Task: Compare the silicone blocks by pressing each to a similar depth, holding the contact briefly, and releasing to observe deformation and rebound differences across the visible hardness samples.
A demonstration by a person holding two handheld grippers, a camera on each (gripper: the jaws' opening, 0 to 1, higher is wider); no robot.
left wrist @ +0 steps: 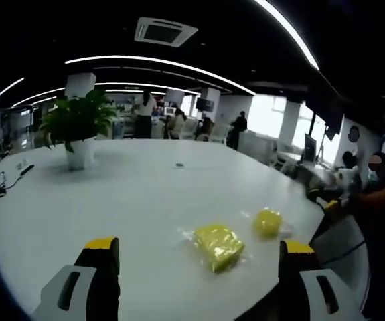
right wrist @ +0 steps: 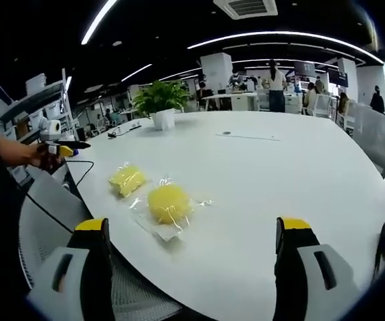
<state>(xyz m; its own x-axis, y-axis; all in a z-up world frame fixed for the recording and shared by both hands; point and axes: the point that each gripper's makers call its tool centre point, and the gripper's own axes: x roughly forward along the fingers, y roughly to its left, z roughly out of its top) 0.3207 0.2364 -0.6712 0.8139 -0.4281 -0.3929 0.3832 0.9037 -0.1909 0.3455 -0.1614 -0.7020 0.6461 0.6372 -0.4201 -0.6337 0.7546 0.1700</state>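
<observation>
A large white worktop (right wrist: 266,174) with a rounded edge carries two yellow silicone blocks (right wrist: 169,202) in clear wrappers, lying near each other just ahead of the right gripper (right wrist: 192,267) and left of its centre. Far beyond them stands a potted plant (right wrist: 160,101), with cables (left wrist: 8,179) near that end.

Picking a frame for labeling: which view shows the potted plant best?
Left gripper view: the potted plant is larger there, with leaves and white pot distinct on the white table. In the right gripper view it sits farther off and smaller.
</observation>
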